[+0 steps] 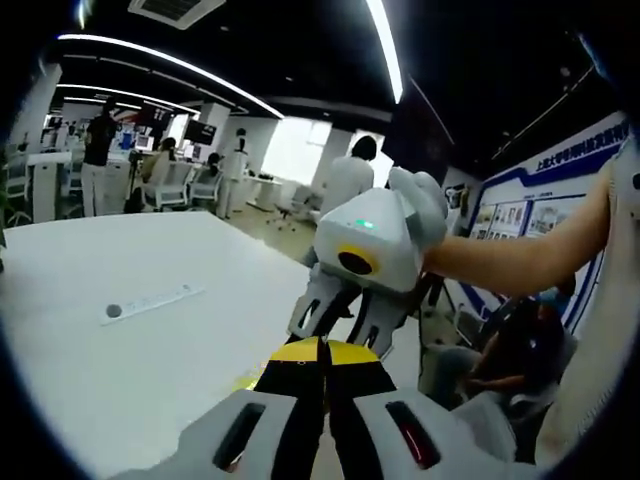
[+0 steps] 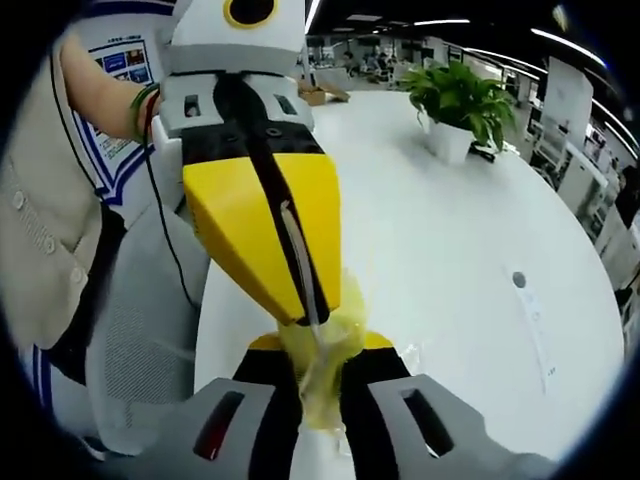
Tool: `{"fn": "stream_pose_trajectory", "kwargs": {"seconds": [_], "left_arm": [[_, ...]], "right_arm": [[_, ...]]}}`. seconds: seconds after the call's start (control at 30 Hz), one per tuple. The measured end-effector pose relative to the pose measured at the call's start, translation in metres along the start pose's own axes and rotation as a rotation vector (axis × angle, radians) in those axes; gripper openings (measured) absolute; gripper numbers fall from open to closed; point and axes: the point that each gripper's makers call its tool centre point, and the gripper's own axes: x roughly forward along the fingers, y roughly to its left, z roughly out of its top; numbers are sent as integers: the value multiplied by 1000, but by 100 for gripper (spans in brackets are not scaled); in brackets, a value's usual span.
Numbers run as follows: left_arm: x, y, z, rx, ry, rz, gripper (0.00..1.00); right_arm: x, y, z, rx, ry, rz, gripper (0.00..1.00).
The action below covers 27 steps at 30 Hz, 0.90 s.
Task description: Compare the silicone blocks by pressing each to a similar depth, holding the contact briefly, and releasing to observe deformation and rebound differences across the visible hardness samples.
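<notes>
Silicone block [image 2: 325, 375], translucent yellow, looks soft, light and springy, clenched between both grippers' closed jaws — left gripper [image 2: 300, 310], right gripper [image 2: 320, 385]; squeeze mid-face, gently.

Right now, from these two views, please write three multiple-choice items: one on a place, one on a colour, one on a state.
1. Where does the plant stand?
A. on the floor
B. on the white table
C. on a chair

2. What colour are the jaw tips of the left gripper?
A. yellow
B. red
C. blue

3. How do the left gripper's jaws stand?
A. wide open
B. shut on the yellowish piece
C. shut on nothing

Answers:
1. B, its white pot rests on the tabletop.
2. A, both tips are plain yellow.
3. B, the translucent piece sits pinched between them, and the right gripper grips it too.
</notes>
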Motion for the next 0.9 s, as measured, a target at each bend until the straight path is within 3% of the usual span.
{"fn": "stream_pose_trajectory", "kwargs": {"seconds": [0.9], "left_arm": [[2,0,-2,8,16,0,0]], "right_arm": [[0,1,-5,21,20,8,8]]}}
